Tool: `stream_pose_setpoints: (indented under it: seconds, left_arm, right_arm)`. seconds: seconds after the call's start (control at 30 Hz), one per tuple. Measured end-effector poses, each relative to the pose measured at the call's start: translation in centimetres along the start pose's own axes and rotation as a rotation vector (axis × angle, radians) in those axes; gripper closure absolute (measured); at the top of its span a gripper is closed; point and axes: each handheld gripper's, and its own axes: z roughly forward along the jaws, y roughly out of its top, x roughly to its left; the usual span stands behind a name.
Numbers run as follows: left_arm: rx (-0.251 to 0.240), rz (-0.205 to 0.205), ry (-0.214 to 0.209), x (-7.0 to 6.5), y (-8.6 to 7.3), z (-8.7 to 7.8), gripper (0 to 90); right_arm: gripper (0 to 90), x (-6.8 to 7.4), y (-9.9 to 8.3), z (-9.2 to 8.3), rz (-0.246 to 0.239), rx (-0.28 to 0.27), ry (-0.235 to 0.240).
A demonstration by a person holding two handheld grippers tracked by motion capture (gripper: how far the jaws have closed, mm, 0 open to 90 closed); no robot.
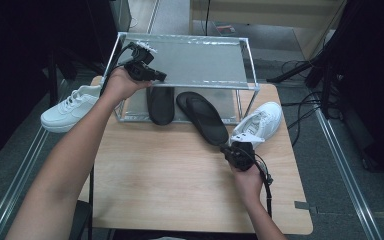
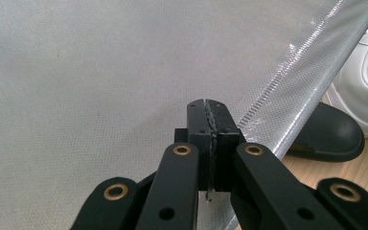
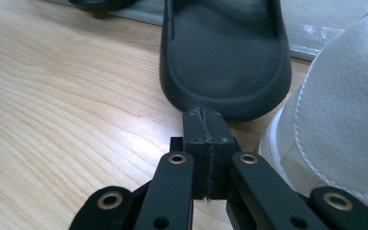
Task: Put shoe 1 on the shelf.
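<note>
A metal shoe rack (image 1: 250,65) with grey fabric shelves stands at the back of the wooden table (image 1: 170,170). One black slipper (image 1: 160,104) lies on its lower shelf. A second black slipper (image 1: 204,119) lies slanted, half out onto the table. My left gripper (image 1: 160,76) is shut and empty, held over the left part of the top shelf (image 2: 100,72). My right gripper (image 1: 228,147) is shut and empty, its tip (image 3: 202,112) right at the heel of the slanted slipper (image 3: 225,57). A white sneaker (image 1: 261,121) lies just right of it.
Another white sneaker (image 1: 70,107) sits at the table's left edge, beside the rack. The left gripper view catches a slipper toe (image 2: 328,134) and a white sneaker (image 2: 364,81) below the shelf edge. Cables and dark stands cover the floor at the right.
</note>
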Motion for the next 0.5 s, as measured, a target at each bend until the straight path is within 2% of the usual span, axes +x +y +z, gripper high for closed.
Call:
stream_pose_setpoints:
  seconds: [0.33, 0.5]
  left_arm:
    - [0.000, -0.002, 0.002, 0.0, 0.0, 0.0, 90.0]
    - [0.000, -0.002, 0.000, 0.0, 0.0, 0.0, 90.0]
  right_arm:
    - [90.0, 0.1, 0.7, 1.3, -0.013, 0.007, -0.013]
    - [90.0, 0.1, 1.1, 1.9, 0.002, 0.006, -0.006]
